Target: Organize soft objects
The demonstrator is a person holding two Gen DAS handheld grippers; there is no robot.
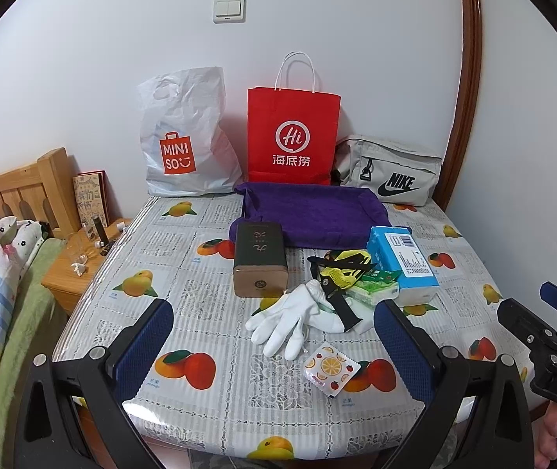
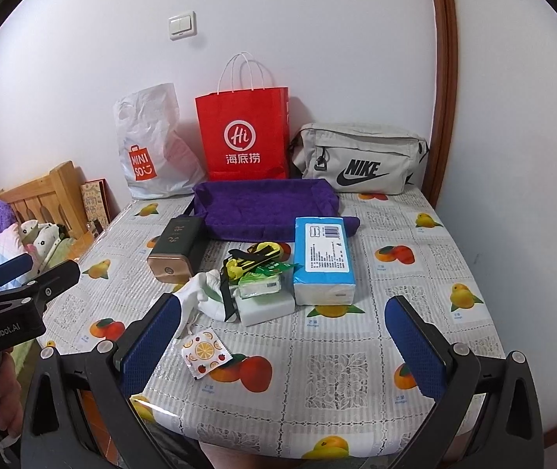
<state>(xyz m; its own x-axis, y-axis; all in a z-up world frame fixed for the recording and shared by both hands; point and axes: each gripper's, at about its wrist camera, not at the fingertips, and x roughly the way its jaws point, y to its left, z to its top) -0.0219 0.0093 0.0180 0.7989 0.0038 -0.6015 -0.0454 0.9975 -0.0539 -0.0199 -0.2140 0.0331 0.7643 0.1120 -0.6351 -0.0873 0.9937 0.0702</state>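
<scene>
Left gripper [image 1: 274, 348] and right gripper [image 2: 284, 348]: both spread wide, empty, above fruit-print table [image 2: 395, 312].
Purple tray [image 2: 262, 207] empty; three bags against white wall.

White gloves [image 1: 290, 322] beside tin [image 1: 259, 260]

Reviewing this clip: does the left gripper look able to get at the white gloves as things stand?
Probably yes. The left gripper is open, and the white gloves lie on the table straight ahead between its fingers, with nothing on their near side. Only a black strap lies against their far edge.
</scene>
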